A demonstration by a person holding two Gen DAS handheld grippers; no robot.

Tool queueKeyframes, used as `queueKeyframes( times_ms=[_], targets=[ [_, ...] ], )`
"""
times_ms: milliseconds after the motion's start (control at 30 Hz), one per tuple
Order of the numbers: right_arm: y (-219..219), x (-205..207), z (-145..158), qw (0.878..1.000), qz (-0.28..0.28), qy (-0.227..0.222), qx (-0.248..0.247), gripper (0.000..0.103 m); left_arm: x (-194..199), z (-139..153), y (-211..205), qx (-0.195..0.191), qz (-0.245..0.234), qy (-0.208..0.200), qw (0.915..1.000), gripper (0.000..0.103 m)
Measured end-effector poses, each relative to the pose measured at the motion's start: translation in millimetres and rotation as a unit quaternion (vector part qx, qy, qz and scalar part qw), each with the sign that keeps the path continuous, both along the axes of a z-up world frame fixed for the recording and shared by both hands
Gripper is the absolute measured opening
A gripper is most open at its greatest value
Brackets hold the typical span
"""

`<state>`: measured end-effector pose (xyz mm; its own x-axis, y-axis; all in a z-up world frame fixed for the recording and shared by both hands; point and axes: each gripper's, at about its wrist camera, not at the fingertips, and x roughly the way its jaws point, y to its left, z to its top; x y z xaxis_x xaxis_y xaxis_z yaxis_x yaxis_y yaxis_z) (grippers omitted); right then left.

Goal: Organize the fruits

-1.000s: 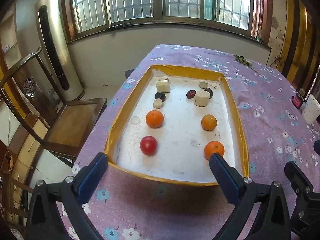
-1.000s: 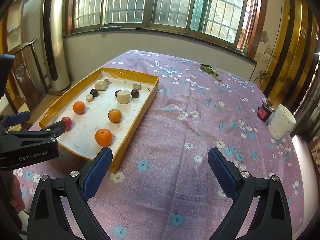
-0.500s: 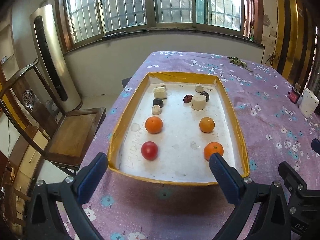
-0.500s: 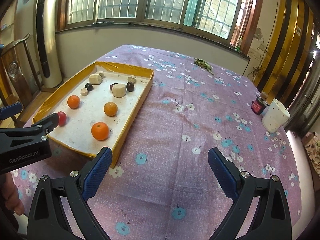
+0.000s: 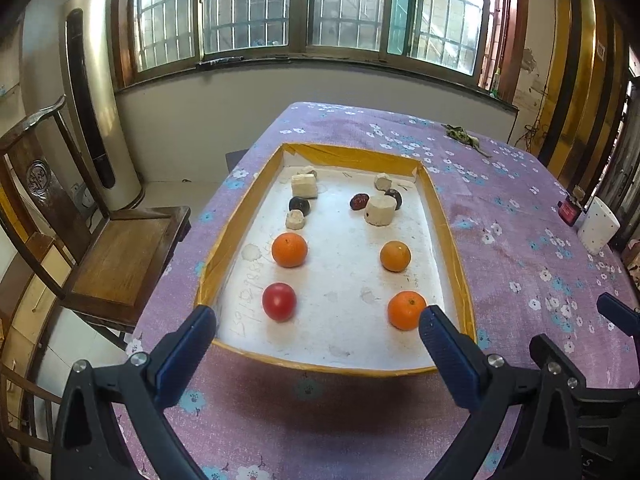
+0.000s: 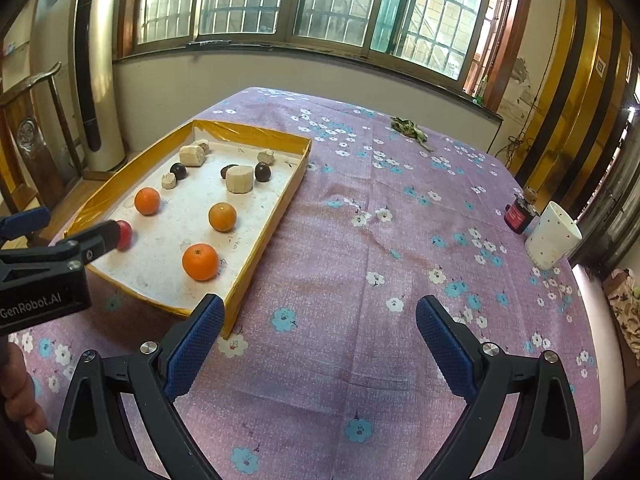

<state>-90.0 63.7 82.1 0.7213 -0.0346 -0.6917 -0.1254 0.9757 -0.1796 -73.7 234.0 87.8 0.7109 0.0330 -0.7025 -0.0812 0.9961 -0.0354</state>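
From my right wrist view the left gripper (image 6: 60,236) cuts off part of the round red tomato (image 6: 125,234); both it and my right gripper (image 6: 320,334) gape wide, holding nothing. The three oranges (image 5: 289,249) sit in the yellow-rimmed white foam tray (image 5: 448,236) on the purple flowered tablecloth (image 6: 400,240), a barred window (image 5: 296,4) behind, the small pale lumps at the tray's far end hard to identify.

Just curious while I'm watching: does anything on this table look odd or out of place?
Yes: pale stone-like chunks lie in the yellow-rimmed tray among the oranges. A scrap of green leaves lies loose on the tablecloth at the far end.
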Motion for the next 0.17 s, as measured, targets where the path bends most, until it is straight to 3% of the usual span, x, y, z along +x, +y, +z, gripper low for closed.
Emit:
queueKeyframes(
  times_ms=[167],
  targets=[
    [-0.7, 0.7, 0.0, 1.0, 0.0, 0.001, 0.001, 0.097, 3.5, -1.5, 2.0, -0.001, 0.002, 0.009, 1.0, 0.103]
  ],
)
